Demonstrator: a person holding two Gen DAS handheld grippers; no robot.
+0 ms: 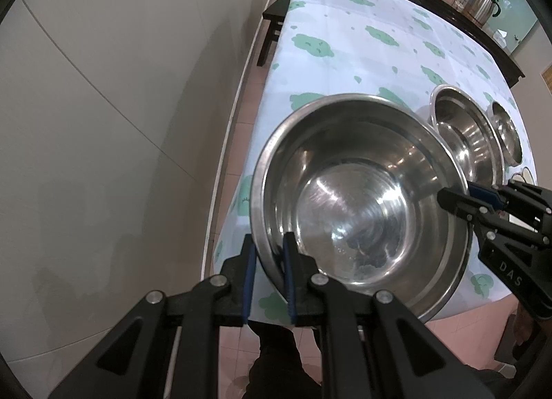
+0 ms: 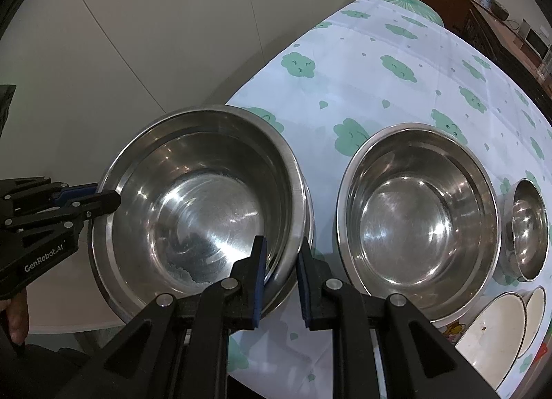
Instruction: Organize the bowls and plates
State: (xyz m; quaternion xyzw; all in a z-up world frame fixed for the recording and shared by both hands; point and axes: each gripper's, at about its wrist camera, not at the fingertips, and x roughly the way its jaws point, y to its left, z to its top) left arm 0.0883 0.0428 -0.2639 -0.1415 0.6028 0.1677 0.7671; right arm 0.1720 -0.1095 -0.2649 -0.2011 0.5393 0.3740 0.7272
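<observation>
A large steel bowl [image 1: 352,198] [image 2: 203,198] hangs over the table's near left corner, held by both grippers. My left gripper [image 1: 269,250] [image 2: 103,195] is shut on its left rim, with one finger inside the wall and one outside. On the opposite rim my right gripper [image 2: 281,254] [image 1: 459,192] is shut too. A second rim shows just under the bowl's right side, as if another bowl sits beneath it. To the right stand a medium steel bowl [image 2: 417,219] [image 1: 462,136] and a small steel bowl [image 2: 528,230] [image 1: 505,133].
The table [image 2: 396,95] wears a white cloth with green clouds. Two white plates [image 2: 490,333] lie at its near right edge. A pale wall [image 1: 103,123] runs close along the left. A dark sideboard with a kettle [image 1: 483,5] stands beyond the table.
</observation>
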